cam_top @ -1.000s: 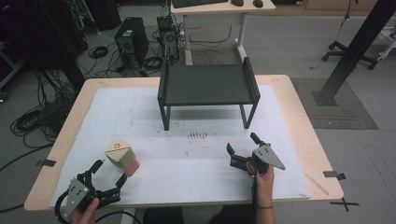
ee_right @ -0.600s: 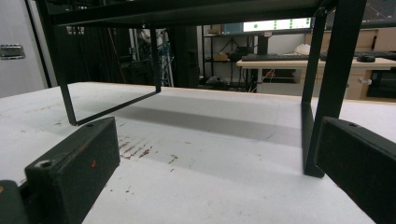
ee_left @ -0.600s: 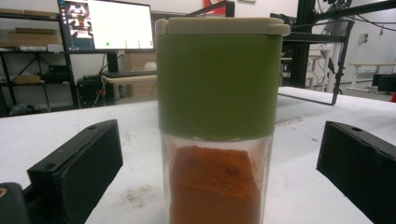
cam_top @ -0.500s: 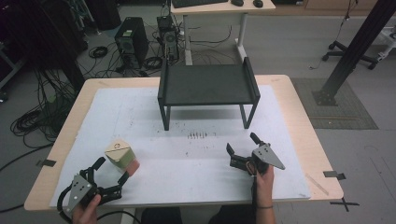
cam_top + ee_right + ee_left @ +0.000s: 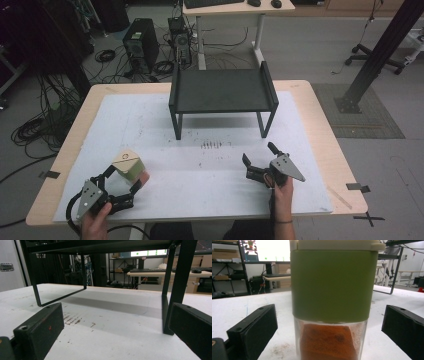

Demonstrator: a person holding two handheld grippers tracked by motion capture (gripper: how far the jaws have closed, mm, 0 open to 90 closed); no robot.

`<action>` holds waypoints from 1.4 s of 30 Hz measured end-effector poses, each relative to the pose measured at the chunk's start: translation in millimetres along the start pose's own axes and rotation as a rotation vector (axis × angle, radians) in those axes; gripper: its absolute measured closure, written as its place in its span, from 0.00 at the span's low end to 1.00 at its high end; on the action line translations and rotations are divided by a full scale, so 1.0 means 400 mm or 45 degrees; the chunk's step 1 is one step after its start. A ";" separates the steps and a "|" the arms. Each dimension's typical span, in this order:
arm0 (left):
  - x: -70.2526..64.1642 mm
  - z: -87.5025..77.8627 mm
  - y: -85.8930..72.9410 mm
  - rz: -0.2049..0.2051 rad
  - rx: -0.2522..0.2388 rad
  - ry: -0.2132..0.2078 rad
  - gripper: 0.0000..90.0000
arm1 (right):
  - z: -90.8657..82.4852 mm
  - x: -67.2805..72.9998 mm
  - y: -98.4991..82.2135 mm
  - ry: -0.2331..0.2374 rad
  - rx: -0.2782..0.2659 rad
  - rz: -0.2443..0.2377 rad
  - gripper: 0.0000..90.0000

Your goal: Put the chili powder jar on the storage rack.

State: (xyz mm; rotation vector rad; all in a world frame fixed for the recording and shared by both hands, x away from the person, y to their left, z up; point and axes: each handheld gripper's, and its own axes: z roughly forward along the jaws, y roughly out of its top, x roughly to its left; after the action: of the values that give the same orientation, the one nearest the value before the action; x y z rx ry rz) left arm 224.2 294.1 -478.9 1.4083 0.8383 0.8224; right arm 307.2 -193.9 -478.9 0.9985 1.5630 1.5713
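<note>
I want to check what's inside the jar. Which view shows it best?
The left gripper view: the jar stands close between the open left claw, its clear base holding orange powder under a green band. The high view shows it small, mostly its lid.

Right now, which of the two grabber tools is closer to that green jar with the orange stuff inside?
The left gripper. Its open jaws stand on either side of the jar without touching it. The right gripper, also open, sits far across the table, pointing toward the black rack.
</note>
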 end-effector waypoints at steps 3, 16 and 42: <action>0.001 0.006 0.001 -0.004 0.009 -0.004 0.00 | 0.000 0.000 0.000 0.001 0.000 0.000 0.00; -0.002 0.043 0.002 -0.008 0.015 -0.008 0.00 | 0.000 0.000 0.000 0.004 -0.002 0.004 0.00; -0.001 0.064 0.001 -0.011 0.004 -0.002 0.00 | 0.000 0.000 0.000 0.005 0.001 -0.001 0.00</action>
State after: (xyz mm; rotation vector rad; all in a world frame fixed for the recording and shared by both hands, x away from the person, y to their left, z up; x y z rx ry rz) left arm 246.3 281.6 -478.7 1.4068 0.8445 0.8133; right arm 307.3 -194.0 -478.9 0.9959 1.5663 1.5733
